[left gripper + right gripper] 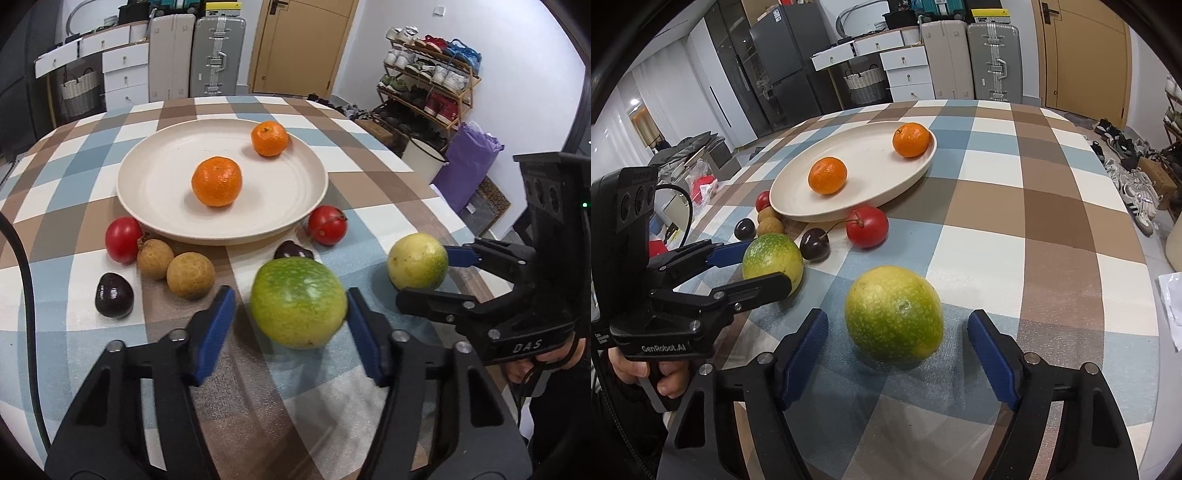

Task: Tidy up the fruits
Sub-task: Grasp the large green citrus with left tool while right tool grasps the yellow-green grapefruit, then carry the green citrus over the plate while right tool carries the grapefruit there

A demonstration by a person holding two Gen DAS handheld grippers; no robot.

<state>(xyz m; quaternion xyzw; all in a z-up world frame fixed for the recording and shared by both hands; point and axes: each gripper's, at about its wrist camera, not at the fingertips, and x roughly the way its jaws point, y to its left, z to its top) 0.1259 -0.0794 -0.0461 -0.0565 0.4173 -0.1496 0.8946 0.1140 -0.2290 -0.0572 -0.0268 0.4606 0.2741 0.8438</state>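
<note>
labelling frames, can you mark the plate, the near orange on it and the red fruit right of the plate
plate point(155, 177), left wrist view, bare inner surface
near orange point(217, 181), left wrist view, middle of its peel
red fruit point(327, 225), left wrist view, middle of its skin

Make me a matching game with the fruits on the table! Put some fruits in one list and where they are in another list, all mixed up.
Things:
1. the two oranges
2. green fruit
3. yellow-green fruit
4. two brown fruits

Places:
A. between the jaws of the right gripper
B. on the cream plate
C. on the tablecloth beside the left red tomato
D. between the jaws of the left gripper

Pairs: 1-B, 2-D, 3-A, 4-C
</note>
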